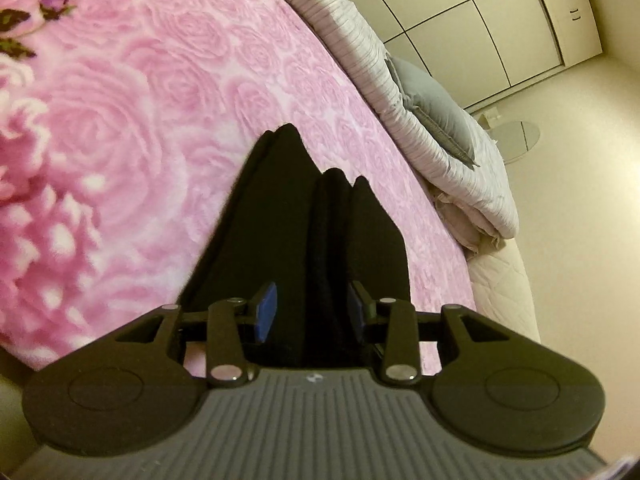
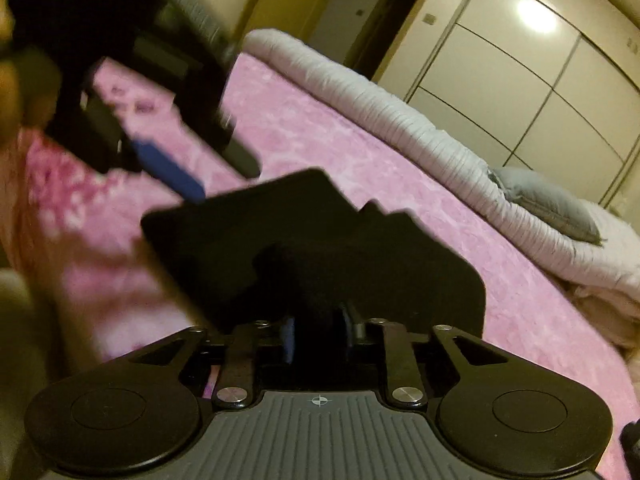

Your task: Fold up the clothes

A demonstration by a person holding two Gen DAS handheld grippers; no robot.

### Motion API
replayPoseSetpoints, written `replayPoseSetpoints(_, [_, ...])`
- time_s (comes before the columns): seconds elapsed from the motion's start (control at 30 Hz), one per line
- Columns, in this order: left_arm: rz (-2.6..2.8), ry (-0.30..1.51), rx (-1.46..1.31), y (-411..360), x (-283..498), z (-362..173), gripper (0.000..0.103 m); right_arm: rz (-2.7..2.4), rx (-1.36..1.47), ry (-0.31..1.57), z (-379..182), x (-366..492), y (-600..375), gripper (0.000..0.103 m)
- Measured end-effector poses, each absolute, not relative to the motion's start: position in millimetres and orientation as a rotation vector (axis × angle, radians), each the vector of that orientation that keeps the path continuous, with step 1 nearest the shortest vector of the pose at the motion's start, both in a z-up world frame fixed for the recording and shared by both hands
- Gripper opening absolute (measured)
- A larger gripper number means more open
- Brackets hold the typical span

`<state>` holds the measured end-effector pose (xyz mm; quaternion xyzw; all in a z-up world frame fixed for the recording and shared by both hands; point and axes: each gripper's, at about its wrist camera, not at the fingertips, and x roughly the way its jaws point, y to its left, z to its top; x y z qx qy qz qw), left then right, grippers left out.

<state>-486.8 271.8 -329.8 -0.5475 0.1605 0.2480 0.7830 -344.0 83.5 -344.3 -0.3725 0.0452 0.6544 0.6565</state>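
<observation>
A black garment stretches out from my left gripper over the pink rose blanket. A bunched fold of it runs between the blue pads, which are shut on it. In the right wrist view the same garment hangs as a flat dark sheet above the blanket. My right gripper is shut on a thick fold at its near edge. The left gripper appears blurred at the upper left, its blue pad at the garment's far corner.
A rolled grey-white quilt lies along the bed's far edge with a grey pillow on it. Cream wardrobe doors stand behind. Pale floor lies beyond the bed corner. A person's hand is blurred at the left.
</observation>
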Motion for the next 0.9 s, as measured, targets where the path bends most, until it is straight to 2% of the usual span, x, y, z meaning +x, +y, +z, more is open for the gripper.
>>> replayPoseSetpoints(0.03, [0.531,0.342,-1.192,272,-488,-331,0.034,1.500,-0.850,0.101,-344,-343,82,0.034])
replayPoseSetpoints(0.1, [0.523,0.334,-1.218,270,-491,-332,0.035,1.548,-0.856,0.118,-342,-340,80,0.051])
replayPoseSetpoints(0.17, [0.506,0.323,-1.238,271,-488,-332,0.036,1.588,-0.837,0.143,-334,-330,75,0.054])
replayPoseSetpoints(0.27, [0.481,0.306,-1.268,271,-484,-332,0.039,1.612,-0.697,0.224,-313,-311,60,0.054])
replayPoseSetpoints(0.37, [0.457,0.299,-1.294,275,-474,-337,0.042,1.576,-0.380,0.463,-290,-258,47,0.054])
replayPoseSetpoints(0.43, [0.444,0.303,-1.320,279,-465,-344,0.042,1.448,-0.135,0.702,-288,-208,46,0.054])
replayPoseSetpoints(0.6, [0.415,0.321,-1.420,294,-442,-368,0.043,1.070,0.563,1.361,-353,-105,43,0.050])
replayPoseSetpoints(0.67, [0.400,0.318,-1.453,299,-433,-375,0.043,0.990,0.742,1.501,-378,-92,48,0.046])
replayPoseSetpoints(0.9, [0.350,0.342,-1.450,310,-402,-388,0.043,0.952,0.781,1.542,-396,-88,61,0.045])
